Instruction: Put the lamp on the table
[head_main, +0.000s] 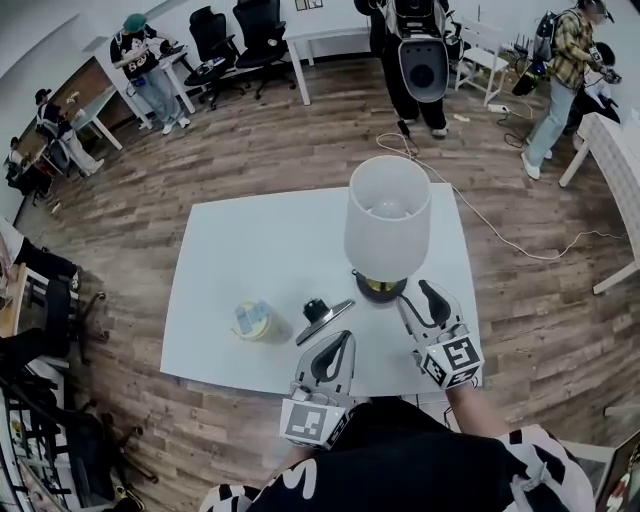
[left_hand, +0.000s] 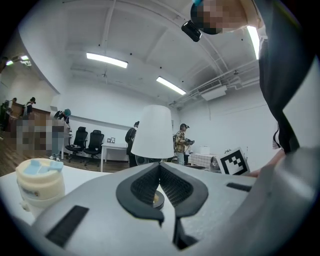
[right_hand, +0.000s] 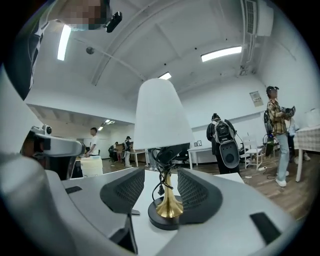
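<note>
The lamp (head_main: 387, 222), with a white shade, a brass stem and a round black base, stands upright on the white table (head_main: 240, 250) near its front right. My right gripper (head_main: 418, 297) is open just in front of the base. In the right gripper view the lamp (right_hand: 169, 202) stands a little ahead of the right gripper (right_hand: 161, 192), with the jaws apart and clear of the stem. My left gripper (head_main: 338, 345) hovers over the table's front edge, shut and empty. In the left gripper view the lamp shade (left_hand: 156, 132) shows beyond the left gripper (left_hand: 160, 172).
A cream lidded jar (head_main: 254, 320) and a small black-and-silver object (head_main: 322, 314) sit on the table left of the lamp. Several people (head_main: 420, 55), office chairs (head_main: 240, 40) and desks stand round the room. A cable (head_main: 500, 230) runs across the wooden floor.
</note>
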